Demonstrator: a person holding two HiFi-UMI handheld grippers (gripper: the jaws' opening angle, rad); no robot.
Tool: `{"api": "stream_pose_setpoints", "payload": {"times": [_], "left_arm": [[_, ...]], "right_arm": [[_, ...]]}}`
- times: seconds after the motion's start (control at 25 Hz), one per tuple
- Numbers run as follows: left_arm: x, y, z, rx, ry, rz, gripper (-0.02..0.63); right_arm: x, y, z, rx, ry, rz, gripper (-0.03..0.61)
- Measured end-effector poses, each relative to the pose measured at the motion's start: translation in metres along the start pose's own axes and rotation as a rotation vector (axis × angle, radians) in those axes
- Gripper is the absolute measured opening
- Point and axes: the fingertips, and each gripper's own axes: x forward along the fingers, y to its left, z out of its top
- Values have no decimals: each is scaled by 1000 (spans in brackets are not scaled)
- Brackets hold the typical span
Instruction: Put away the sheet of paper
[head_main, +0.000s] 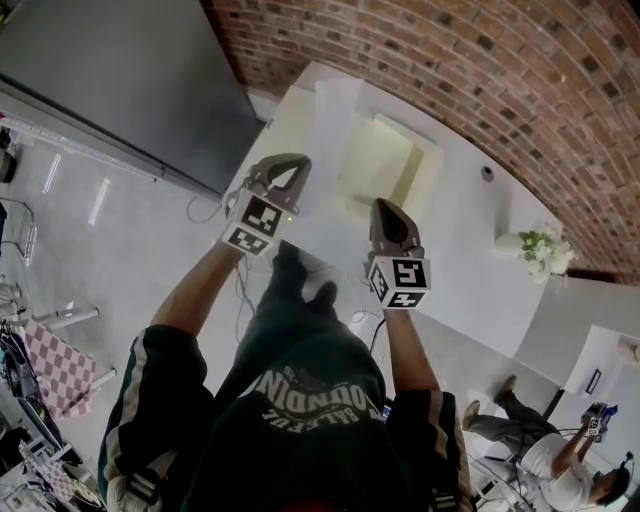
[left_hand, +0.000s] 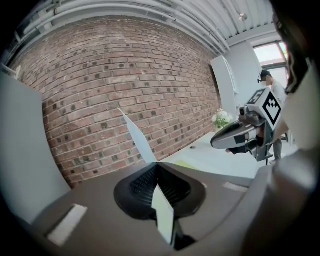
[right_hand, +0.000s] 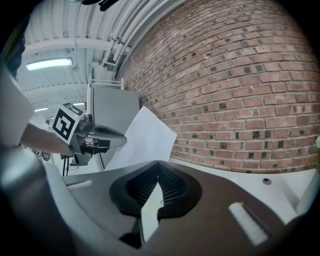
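Two grippers, left gripper (left_hand: 157, 163) and right gripper (right_hand: 158, 162), tightly pinch one sheet of paper (right_hand: 147, 135)

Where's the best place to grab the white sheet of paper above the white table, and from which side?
Pinch the white sheet of paper at its near edge, one gripper toward each end, coming from the person's side. It is thin and bends, so two spaced edge pinches should hold it spread. The left gripper and right gripper are shut on it that way.

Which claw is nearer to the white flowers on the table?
Right. The right claw is left of the flowers in the head view; the left claw is farther left.
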Motion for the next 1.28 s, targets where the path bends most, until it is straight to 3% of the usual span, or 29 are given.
{"api": "stream_pose_setpoints", "payload": {"times": [0.44,0.76,1.04,1.28], "left_arm": [[43,2,-15,31,-20,-162,12],[80,7,-43,-9,7,-241,11],[114,34,-98,-126,110,-271,12],[134,54,-142,-138,201,-278,12]], "right_arm": [[31,-6,-16,35,58,-55,1],[46,-13,-32,61,100,-92,0],[60,-17,-44,81,142,-118,0],[74,-19,-53,106,157,-145,1]]}}
